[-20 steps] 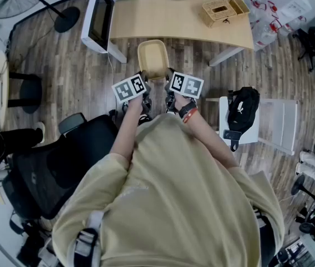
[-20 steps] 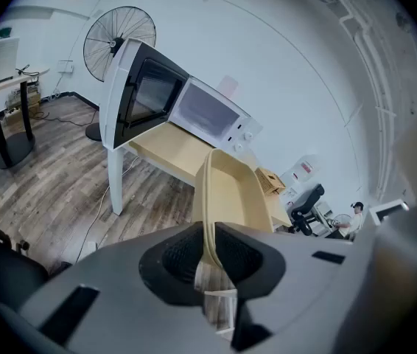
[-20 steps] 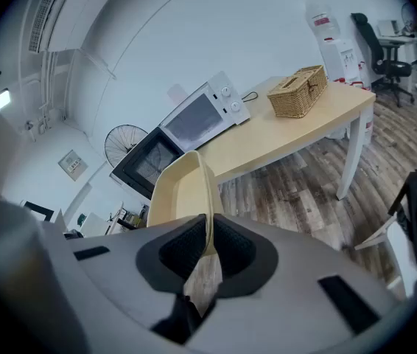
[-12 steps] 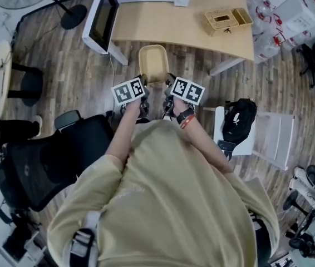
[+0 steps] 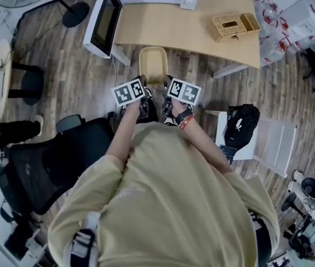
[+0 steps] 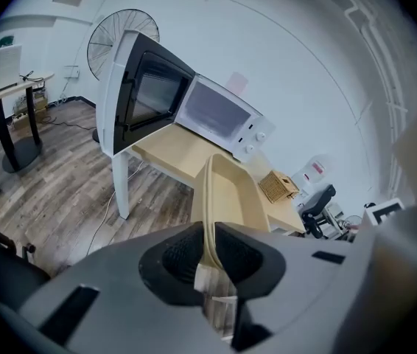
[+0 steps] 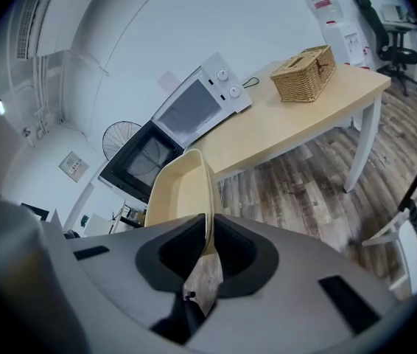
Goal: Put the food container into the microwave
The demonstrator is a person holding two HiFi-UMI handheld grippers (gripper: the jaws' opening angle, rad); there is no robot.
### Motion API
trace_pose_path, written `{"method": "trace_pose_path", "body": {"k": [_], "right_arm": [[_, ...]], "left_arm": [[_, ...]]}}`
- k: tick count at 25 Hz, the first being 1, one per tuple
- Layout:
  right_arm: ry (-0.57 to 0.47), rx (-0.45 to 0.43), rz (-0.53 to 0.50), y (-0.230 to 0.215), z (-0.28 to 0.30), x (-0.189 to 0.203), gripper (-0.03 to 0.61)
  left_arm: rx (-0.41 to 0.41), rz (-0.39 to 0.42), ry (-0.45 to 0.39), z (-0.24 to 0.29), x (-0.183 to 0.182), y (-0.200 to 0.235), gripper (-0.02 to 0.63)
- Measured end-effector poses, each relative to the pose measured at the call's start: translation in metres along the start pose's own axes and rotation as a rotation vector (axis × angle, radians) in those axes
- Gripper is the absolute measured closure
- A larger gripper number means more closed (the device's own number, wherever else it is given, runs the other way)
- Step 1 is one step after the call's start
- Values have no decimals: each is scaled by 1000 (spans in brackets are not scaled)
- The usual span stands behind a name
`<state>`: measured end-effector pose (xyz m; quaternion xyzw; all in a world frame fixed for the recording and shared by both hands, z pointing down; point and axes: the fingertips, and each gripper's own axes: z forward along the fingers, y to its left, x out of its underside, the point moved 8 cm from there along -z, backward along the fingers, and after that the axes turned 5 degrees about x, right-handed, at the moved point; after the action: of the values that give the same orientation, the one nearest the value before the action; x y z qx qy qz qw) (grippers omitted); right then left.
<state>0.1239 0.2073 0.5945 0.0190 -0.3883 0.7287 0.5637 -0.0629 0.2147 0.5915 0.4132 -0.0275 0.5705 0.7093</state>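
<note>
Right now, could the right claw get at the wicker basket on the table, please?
Probably not: the right claw is shut on the rim of the food container, sharing it with the left claw, so it is not free. The wicker basket sits apart on the table, with nothing blocking it.

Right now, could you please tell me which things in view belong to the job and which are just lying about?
Job in hand: pale yellow plastic food container, gripped by left gripper and right gripper; white microwave, door open.
Lying about: woven wicker box on light wooden table; black bag; black office chair; pedestal fan.
</note>
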Motion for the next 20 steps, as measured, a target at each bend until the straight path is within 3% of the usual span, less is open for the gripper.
{"method": "trace_pose_path", "body": {"k": [4,8,14,20], "right_arm": [[-12,34,-24,8,18,-29,523],[-37,73,-48,30,46,-68,523],[-57,101,-61,57,86,-97,523],[-89,148,-30,71,118,-126,523]], "left_arm": [[36,-9,15,25,-27,6,549],[64,2,16,48,-78,13,549],[114,-29,33,68,-130,37,549],[111,52,47,94,-175,42,548]]}}
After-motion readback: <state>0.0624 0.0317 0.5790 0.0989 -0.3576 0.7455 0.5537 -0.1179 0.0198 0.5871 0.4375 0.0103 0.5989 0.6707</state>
